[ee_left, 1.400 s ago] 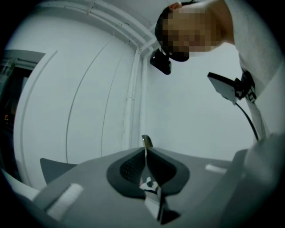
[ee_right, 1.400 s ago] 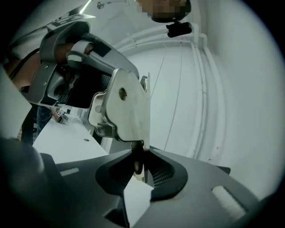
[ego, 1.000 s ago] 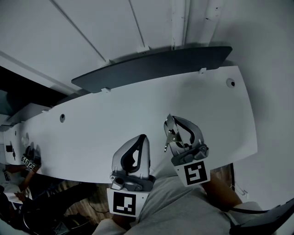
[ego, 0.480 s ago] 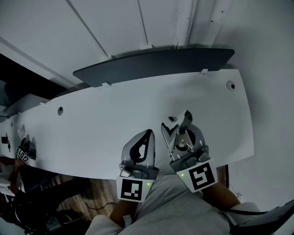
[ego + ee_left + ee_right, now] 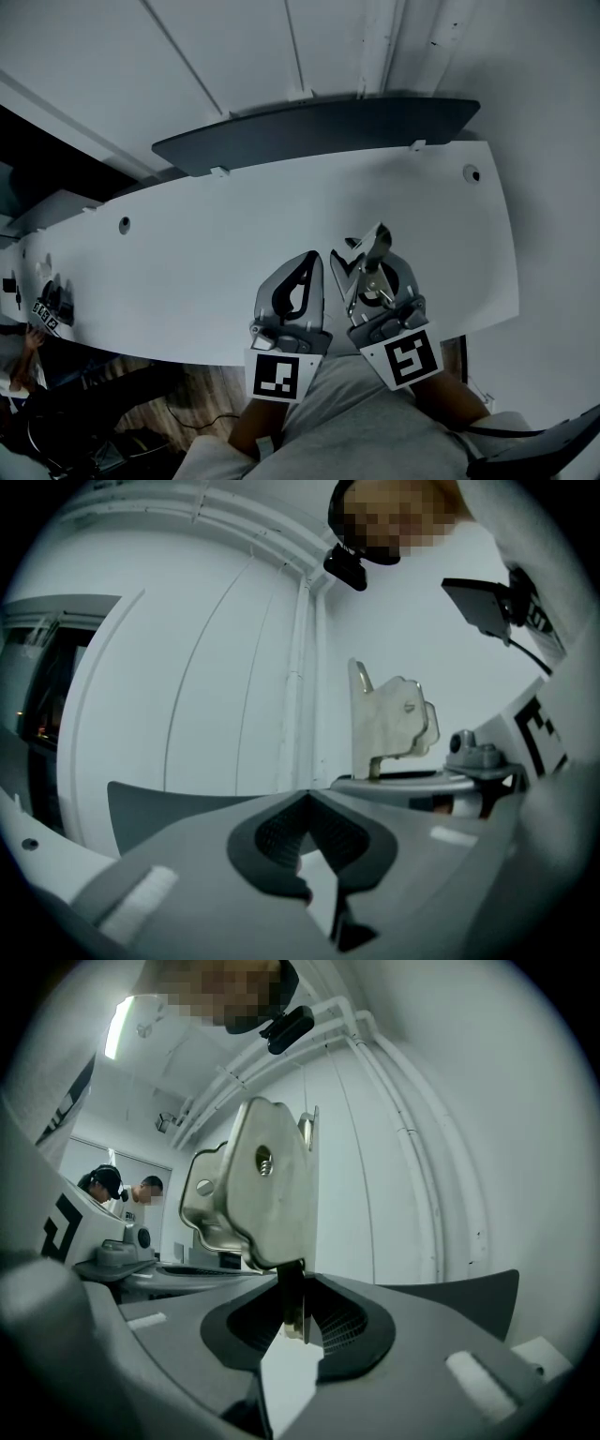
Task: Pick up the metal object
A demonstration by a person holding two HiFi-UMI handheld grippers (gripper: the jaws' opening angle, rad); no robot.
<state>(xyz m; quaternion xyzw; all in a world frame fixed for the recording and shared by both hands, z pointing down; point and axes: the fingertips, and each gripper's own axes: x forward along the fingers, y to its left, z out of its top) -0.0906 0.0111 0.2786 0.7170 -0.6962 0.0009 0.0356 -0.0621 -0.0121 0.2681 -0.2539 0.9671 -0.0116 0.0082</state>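
The right gripper (image 5: 295, 1309) holds the metal object (image 5: 255, 1180) by its lower tab. Its fingers are narrowed onto the tab, and the piece stands up above them. In the head view the object hangs over the near part of the white desk (image 5: 216, 244), apparently clear of its surface. The left gripper (image 5: 302, 272) is just beside it, fingers pressed together with nothing between them.

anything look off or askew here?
Nothing stands out. The metal object is clamped by its narrow tab in the right gripper, standing straight out of the jaws, undamaged as far as visible. The left gripper is shut and empty.
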